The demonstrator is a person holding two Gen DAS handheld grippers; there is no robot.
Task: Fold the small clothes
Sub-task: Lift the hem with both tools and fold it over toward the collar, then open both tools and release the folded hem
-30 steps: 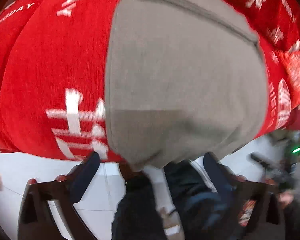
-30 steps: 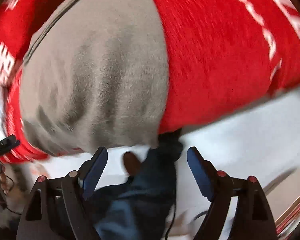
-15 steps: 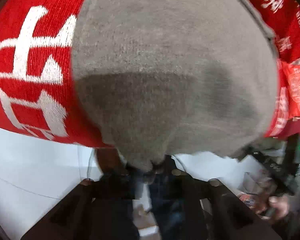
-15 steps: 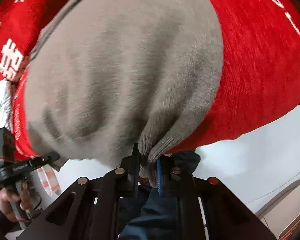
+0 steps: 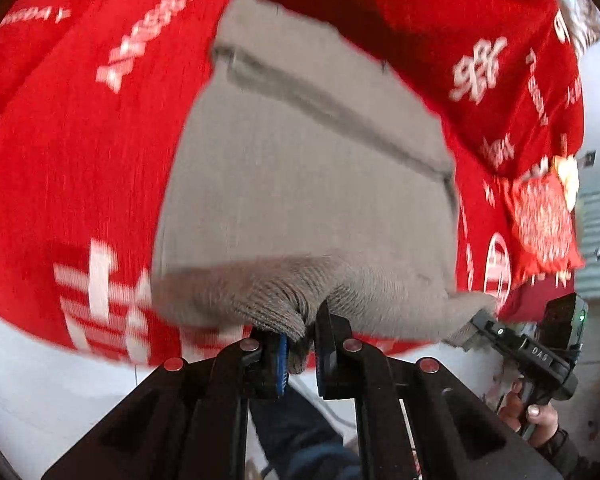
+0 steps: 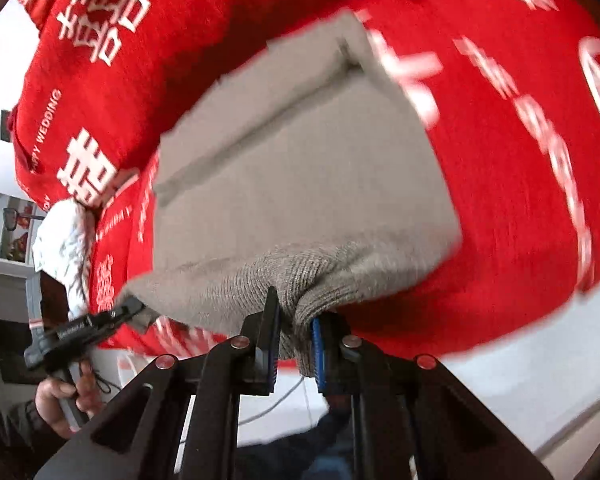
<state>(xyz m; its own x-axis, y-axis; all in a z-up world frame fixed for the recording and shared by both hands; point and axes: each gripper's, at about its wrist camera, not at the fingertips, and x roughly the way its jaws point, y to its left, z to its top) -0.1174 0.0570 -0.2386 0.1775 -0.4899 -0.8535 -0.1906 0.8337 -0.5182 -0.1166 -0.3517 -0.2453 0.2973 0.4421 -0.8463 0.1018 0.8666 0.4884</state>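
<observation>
A grey knit garment lies on a red cloth with white lettering. My left gripper is shut on the garment's near edge, which bunches between the jaws. My right gripper is shut on the same near edge at the other corner; the garment is lifted there. Each gripper shows in the other's view: the right one at the garment's right corner, the left one at its left corner. The garment's far part has a folded band across it.
The red cloth covers the surface and hangs over its near edge above a white floor. A red patterned packet lies at the right. A white crumpled thing sits at the left edge. The person's legs are below.
Both grippers went from open to shut on the garment's near edge. They have since pulled back and lifted that edge, so more of the garment and red cloth shows.
</observation>
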